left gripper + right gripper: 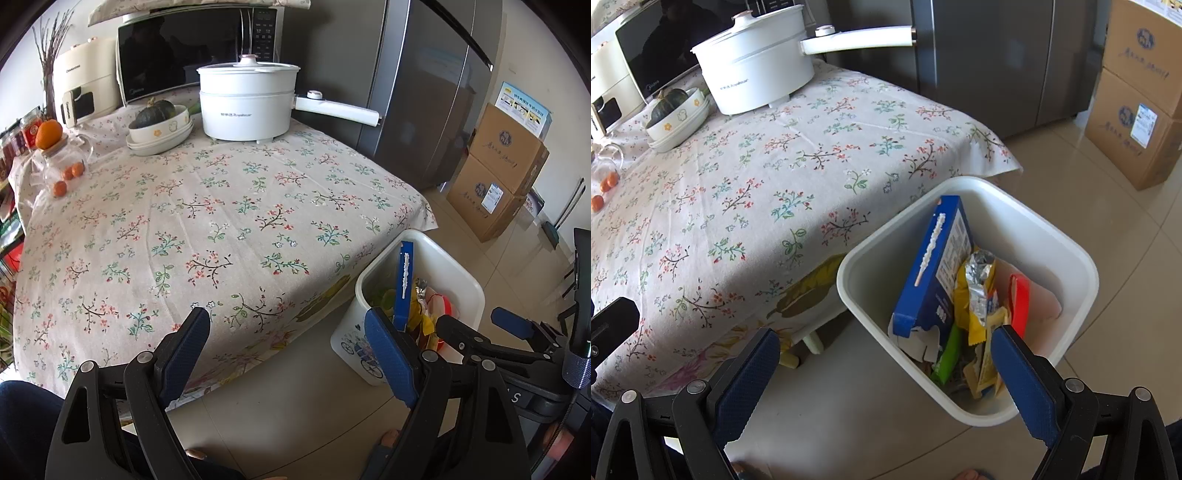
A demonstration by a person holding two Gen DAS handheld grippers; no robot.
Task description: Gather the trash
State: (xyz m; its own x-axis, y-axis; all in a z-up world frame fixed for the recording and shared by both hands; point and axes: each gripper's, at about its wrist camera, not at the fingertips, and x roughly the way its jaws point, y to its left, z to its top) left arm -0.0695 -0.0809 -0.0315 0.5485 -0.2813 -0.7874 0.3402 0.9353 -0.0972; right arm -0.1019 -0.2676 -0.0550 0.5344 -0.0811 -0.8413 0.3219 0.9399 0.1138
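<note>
A white trash bin (1082, 258) stands on the floor beside the table's corner; it also shows in the left wrist view (458, 269). It holds a blue box (934, 266), yellow and silver wrappers (975, 291), a red piece (1019, 302) and a green wrapper (947, 356). My right gripper (886, 369) is open and empty, just above the bin's near rim. My left gripper (288, 347) is open and empty over the table's front edge, left of the bin. The right gripper (480, 332) shows in the left wrist view, above the bin.
The floral tablecloth (221, 221) covers the table. At its back stand a white electric pot (251, 103), a bowl with a squash (159, 118), a microwave (192, 51) and a glass jar with oranges (62, 162). A grey fridge (424, 92) and cardboard boxes (498, 170) stand to the right.
</note>
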